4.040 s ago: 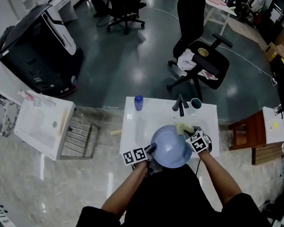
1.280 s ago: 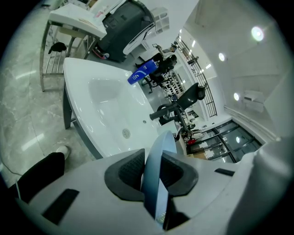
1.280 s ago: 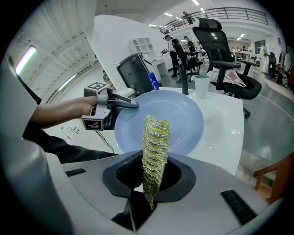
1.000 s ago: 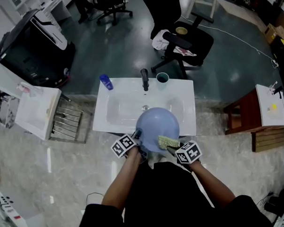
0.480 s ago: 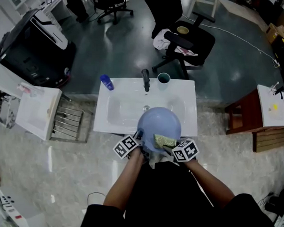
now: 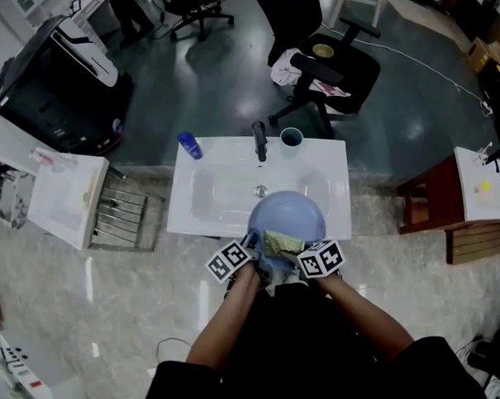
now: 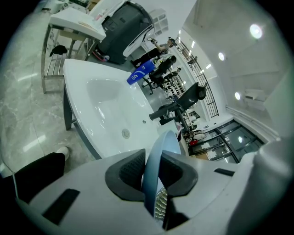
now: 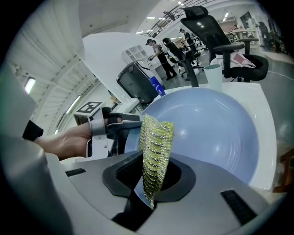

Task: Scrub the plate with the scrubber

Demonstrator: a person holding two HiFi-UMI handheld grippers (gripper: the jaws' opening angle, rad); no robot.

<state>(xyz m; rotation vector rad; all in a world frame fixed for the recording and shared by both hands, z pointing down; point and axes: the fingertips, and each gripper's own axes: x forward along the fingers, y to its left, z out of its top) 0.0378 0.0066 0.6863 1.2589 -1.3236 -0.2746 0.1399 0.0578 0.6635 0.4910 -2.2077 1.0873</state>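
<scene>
- We hold the plate [image 6: 291,211] over the near edge of the sink [image 6: 201,192], a little right of its middle, with its far part above the basin and its near part past the edge toward us
- Our left gripper [image 7: 153,170] pinches the plate's rim between its pads; the blue edge runs straight through the jaws, so the grip looks square
- Our right gripper [image 8: 152,176] is clamped on the scrubber [image 8: 155,137], a yellow-green mesh pad that stands up from the jaws toward the plate's face
- In the head view the pad lies on the near part of the plate, just beside the left gripper
- To scrub well, we judge that the pad's broad side should lie flat on the face, not its thin edge, so a roll of the right wrist would help
- Our strokes should sweep from the near rim out to the far rim and across the middle, where the pad is not now
- We should press only as hard as the left pinch can resist: pushing near the held rim is safest, while pushing at the far rim could lever the plate loose
- We should keep the plate over the basin, so a slip drops it into the sink — and clear of the faucet [image 6: 258,140] and the cup [image 6: 292,137] at the far edge
</scene>
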